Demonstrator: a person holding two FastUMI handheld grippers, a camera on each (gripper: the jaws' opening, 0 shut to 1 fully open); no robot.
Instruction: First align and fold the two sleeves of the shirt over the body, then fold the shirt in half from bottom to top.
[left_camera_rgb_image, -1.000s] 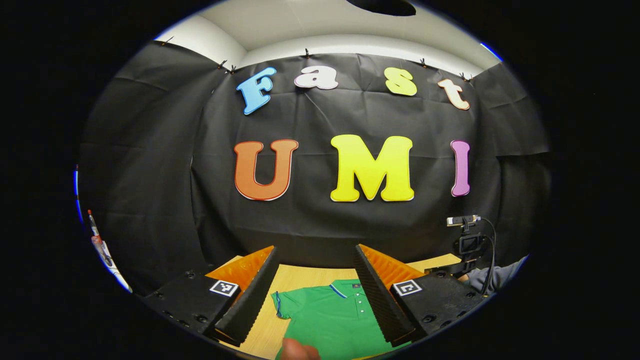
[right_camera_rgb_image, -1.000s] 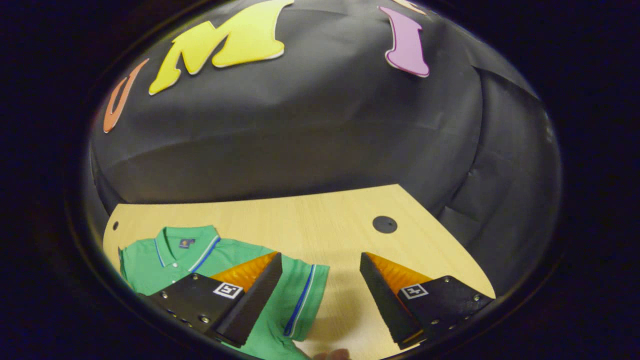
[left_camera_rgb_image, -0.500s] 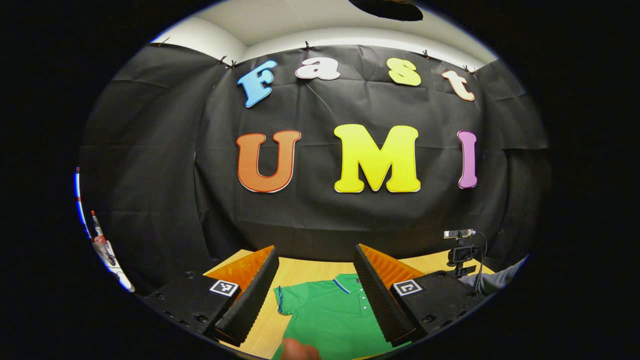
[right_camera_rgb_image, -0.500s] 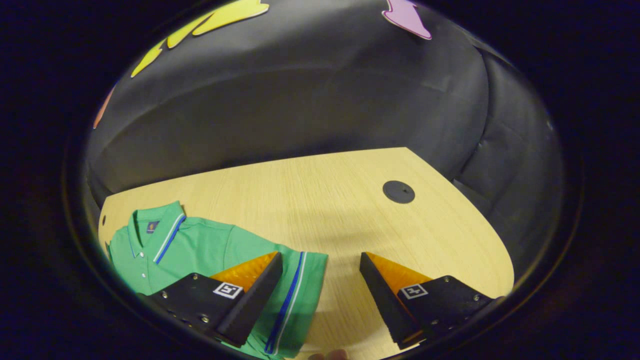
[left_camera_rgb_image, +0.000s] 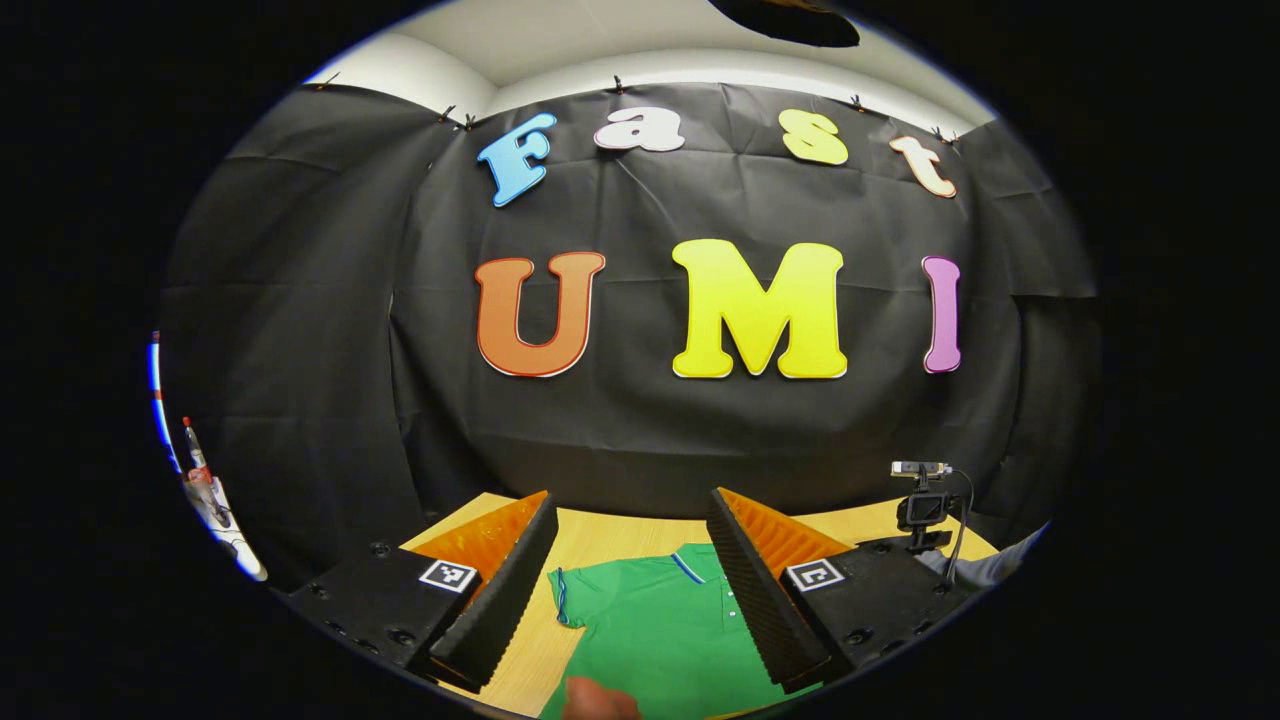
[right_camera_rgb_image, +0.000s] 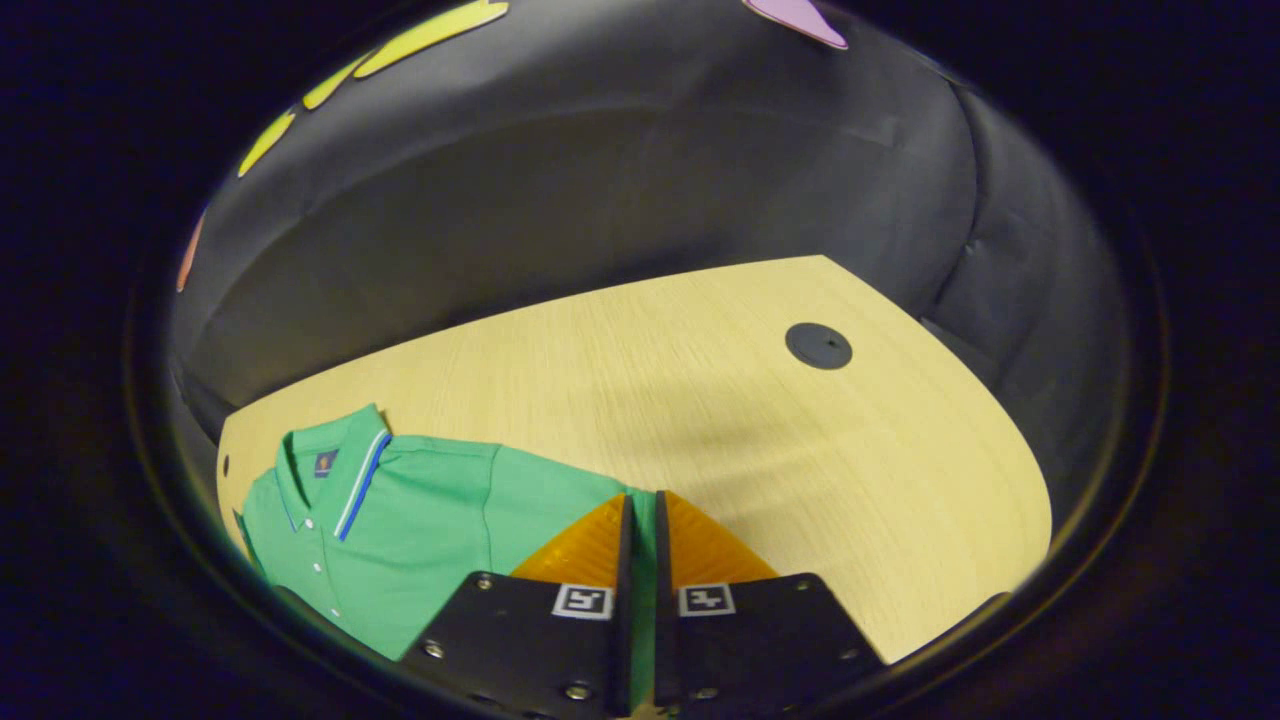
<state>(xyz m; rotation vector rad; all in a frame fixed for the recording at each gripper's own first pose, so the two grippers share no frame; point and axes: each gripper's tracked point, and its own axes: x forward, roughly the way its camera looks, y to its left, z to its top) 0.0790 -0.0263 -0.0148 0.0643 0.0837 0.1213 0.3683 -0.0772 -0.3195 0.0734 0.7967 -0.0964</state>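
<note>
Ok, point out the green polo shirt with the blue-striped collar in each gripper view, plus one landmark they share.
Left gripper view: the green polo shirt lies bottom centre, between the open fingers of the left gripper.
Right gripper view: it lies lower left, its sleeve pinched in the right gripper.
Shared landmark: the light wooden table.
</note>
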